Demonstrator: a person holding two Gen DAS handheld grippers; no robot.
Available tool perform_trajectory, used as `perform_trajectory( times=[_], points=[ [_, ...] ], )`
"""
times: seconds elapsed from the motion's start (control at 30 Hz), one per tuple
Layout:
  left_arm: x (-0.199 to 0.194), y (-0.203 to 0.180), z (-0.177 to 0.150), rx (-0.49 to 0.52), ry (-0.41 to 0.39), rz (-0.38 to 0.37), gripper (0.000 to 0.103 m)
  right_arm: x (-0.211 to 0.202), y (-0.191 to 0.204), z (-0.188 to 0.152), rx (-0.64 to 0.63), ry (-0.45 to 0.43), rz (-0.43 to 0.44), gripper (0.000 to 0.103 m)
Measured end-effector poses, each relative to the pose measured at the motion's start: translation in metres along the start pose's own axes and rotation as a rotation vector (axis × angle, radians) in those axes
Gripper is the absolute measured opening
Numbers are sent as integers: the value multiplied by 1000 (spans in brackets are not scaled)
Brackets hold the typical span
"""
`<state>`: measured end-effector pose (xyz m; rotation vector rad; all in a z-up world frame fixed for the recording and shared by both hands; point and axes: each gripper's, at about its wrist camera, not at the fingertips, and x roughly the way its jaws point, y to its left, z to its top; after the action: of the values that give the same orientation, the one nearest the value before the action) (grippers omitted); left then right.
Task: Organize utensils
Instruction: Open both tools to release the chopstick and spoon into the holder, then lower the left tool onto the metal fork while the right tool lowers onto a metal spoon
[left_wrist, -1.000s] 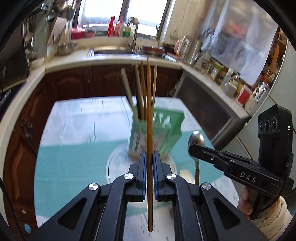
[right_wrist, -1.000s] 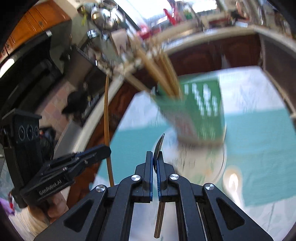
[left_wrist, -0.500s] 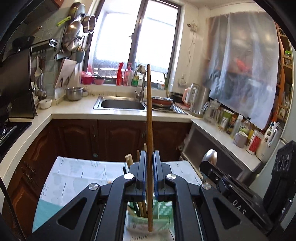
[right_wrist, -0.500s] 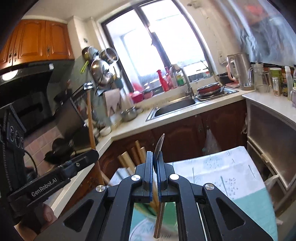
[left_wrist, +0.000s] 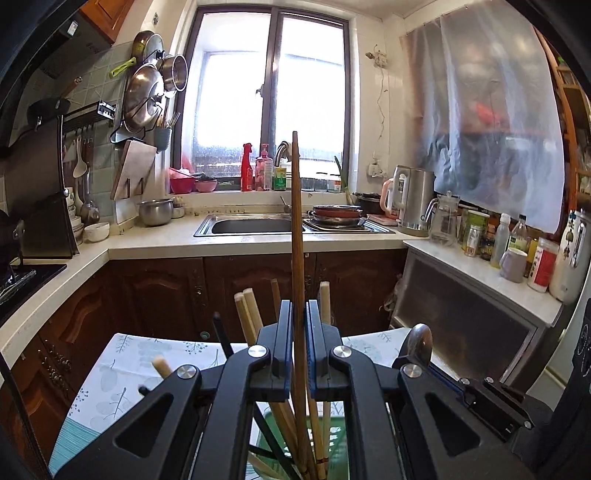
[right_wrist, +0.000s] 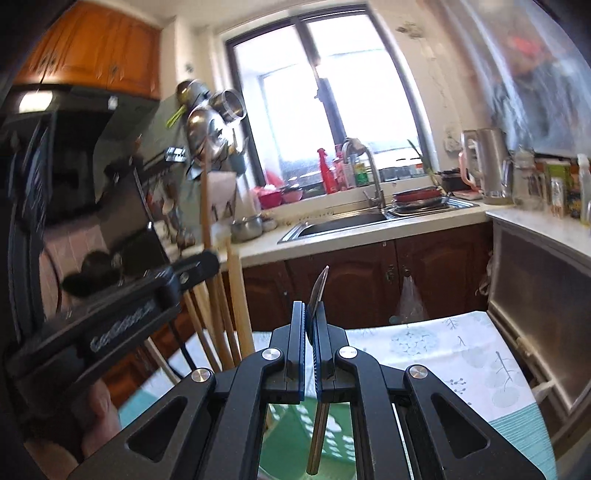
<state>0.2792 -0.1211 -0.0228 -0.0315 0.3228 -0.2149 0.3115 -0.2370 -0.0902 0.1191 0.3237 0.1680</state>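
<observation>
Up close, the left gripper has its jaws clamped on a dark wooden chopstick that stands upright, its lower end among other chopsticks in a green perforated utensil holder below. Just to its right, the right gripper is closed tight on a metal spoon, bowl edge-on pointing up, handle hanging down over the same green holder. Both hover above a table with a leaf-patterned cloth. Beyond stand dark wood cabinets, a steel sink and a bright window.
</observation>
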Motion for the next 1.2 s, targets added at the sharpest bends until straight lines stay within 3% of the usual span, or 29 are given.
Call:
perform_trajectory(
  times=[0.27, 0.4, 0.47, 0.7, 0.77, 0.83, 1.0, 1.2],
  points=[
    [-5, 8, -24, -31, 48, 4, 7, 22, 12, -66, -73, 74, 8, 4],
    [-15, 10, -27, -37, 85, -22, 22, 10, 16, -87, -69, 104, 10, 8],
    [-23, 10, -28, -36, 92, -34, 22, 6, 16, -89, -62, 102, 14, 14],
    [-49, 11, -25, -61, 178, -54, 23, -38, 23, -73, -20, 144, 25, 15],
    [-57, 14, -26, -65, 212, -48, 31, -52, 27, -67, -8, 177, 24, 15],
    [-66, 17, -26, -71, 250, -28, 50, -65, 30, -62, 6, 225, 31, 15],
    [-90, 29, -37, -92, 336, -15, 51, -102, 32, -53, 53, 343, 34, 15],
    [-107, 42, -68, -137, 472, -12, 58, -152, 25, -69, 109, 456, 7, 16]
  ],
)
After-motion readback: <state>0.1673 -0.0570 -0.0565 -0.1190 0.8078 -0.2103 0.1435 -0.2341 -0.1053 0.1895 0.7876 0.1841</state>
